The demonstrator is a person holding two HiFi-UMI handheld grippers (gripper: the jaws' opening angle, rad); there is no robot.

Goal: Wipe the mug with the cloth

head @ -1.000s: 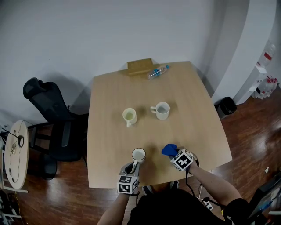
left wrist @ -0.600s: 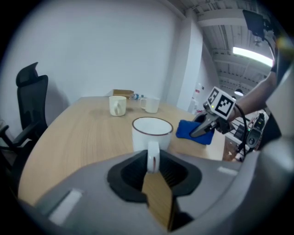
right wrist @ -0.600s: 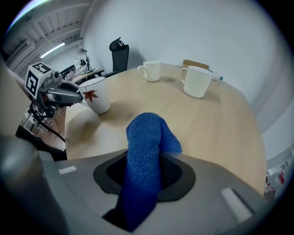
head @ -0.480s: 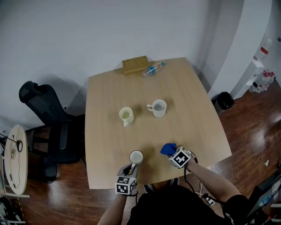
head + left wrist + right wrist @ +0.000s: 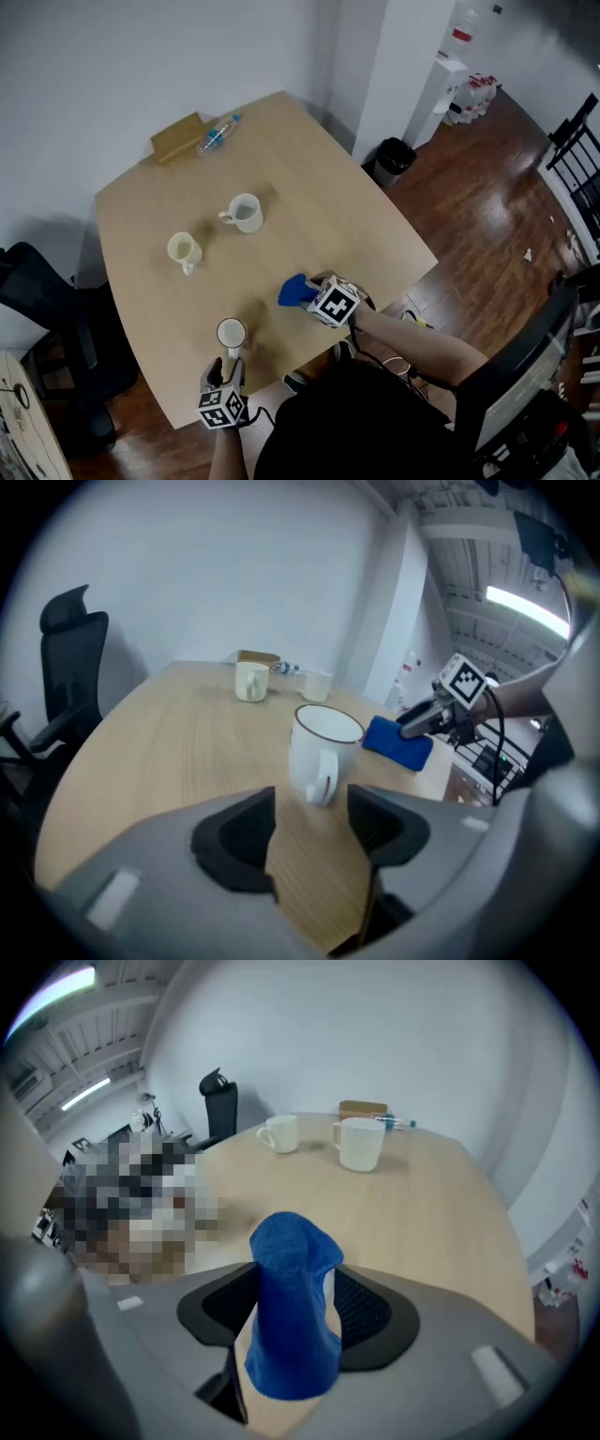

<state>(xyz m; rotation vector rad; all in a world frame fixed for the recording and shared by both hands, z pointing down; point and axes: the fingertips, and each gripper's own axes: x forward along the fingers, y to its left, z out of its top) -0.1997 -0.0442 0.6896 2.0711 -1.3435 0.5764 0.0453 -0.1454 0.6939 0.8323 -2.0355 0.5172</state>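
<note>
The mug (image 5: 322, 752) looks just released. Your left claw (image 5: 312, 819) has just been opening and stands wide, with nothing between its pads and the handle just ahead. Your right claw (image 5: 292, 1309) pinches the blue cloth (image 5: 286, 1260). The mug is white with a dark rim, and it stands upright near the surface's (image 5: 309, 202) near edge. Next, probably steady it and bring the cloth over.
</note>
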